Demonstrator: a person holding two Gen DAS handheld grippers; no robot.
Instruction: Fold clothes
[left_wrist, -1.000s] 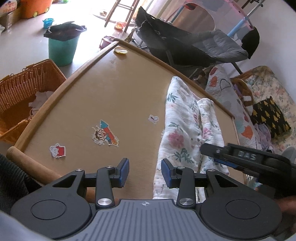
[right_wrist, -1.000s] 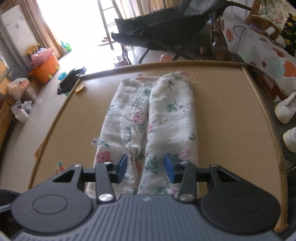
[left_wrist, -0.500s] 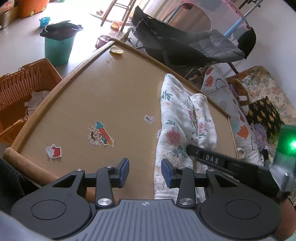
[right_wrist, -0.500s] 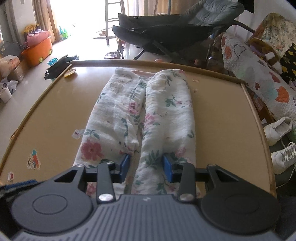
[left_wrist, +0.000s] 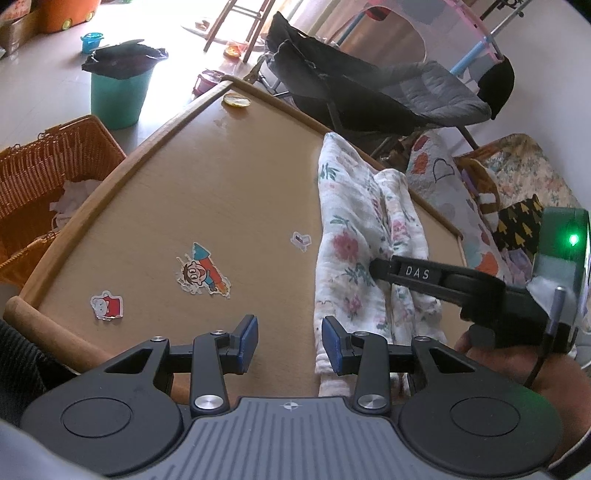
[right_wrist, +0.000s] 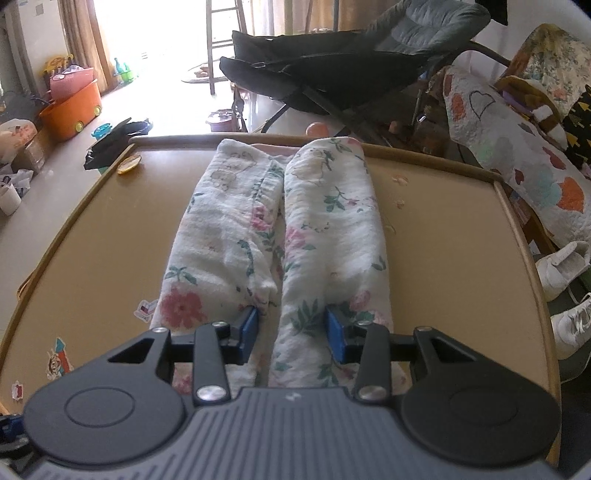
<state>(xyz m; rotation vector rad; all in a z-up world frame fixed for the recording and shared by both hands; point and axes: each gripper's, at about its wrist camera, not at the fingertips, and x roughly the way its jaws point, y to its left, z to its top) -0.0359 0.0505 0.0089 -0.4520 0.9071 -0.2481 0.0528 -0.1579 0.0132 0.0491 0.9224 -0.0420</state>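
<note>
Left wrist view: the left tool (left_wrist: 290, 339) hangs partly open over the bare bench (left_wrist: 221, 192), holding nothing. The flowery cloth (left_wrist: 351, 236) lies just beside it.

Right wrist view: the right tool (right_wrist: 291, 330) stands partly open, its blue pads (right_wrist: 248, 334) straddling one roll of cloth.

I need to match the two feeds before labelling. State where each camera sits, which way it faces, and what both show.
Left wrist: on the left tool, angled down across the table; its open fingers hang over bare tabletop beside the floral garment; the right tool and the hand holding it show.
Right wrist: on the right tool, looking down along the garment's two legs; its fingers straddle the near end of one leg.
Shared: the garment, table, rocket sticker and yellow disc.
</note>
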